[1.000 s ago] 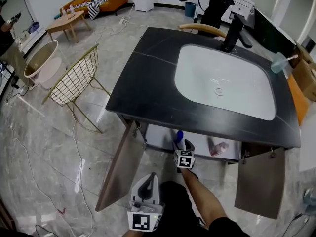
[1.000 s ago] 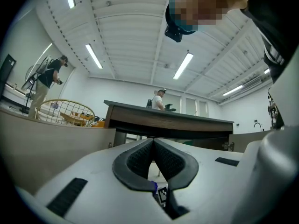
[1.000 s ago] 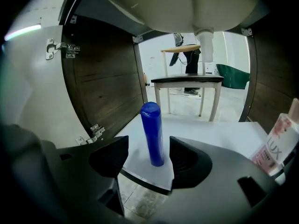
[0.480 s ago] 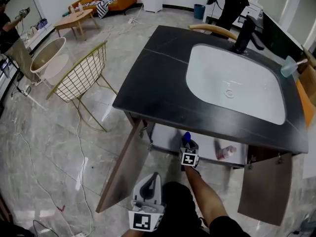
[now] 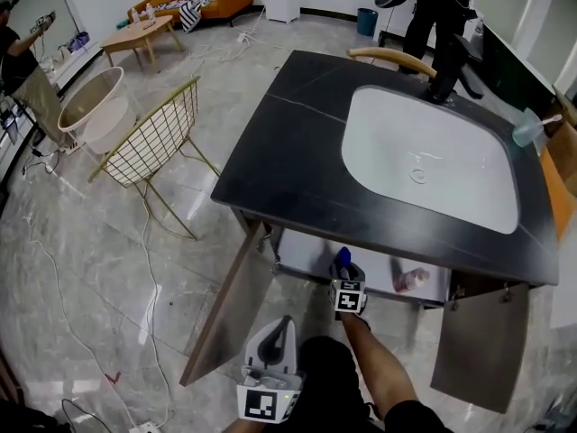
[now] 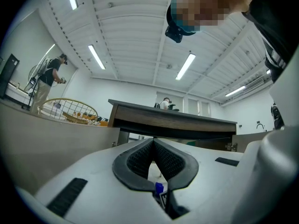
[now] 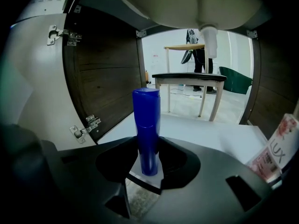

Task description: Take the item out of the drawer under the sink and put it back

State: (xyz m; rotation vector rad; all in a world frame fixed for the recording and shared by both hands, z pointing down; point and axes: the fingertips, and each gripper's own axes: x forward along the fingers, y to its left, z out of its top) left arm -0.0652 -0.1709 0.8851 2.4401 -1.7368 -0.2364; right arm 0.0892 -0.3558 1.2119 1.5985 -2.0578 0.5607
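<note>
Under the sink [image 5: 424,152], a tall blue bottle [image 5: 343,258] [image 7: 146,125] stands upright on the white cabinet shelf [image 5: 302,253], near its front edge. My right gripper [image 5: 344,269] [image 7: 148,158] reaches into the open cabinet. Its jaws are closing, one on each side of the bottle's lower part, and the pads touch its sides. My left gripper [image 5: 276,334] [image 6: 153,143] hangs low in front of the cabinet, away from the shelf. It is shut, with nothing in it.
A pink soap pack [image 5: 406,280] [image 7: 275,155] lies on the shelf to the right of the bottle. Both cabinet doors, left [image 5: 230,300] and right [image 5: 473,345], stand swung open. The basin's drain pipe [image 7: 210,41] hangs above the shelf. A wire chair [image 5: 153,142] stands left of the black countertop [image 5: 288,152].
The right gripper has stayed at the blue bottle on the shelf with its jaws round it. The left gripper has hardly moved. The head view has shifted slightly.
</note>
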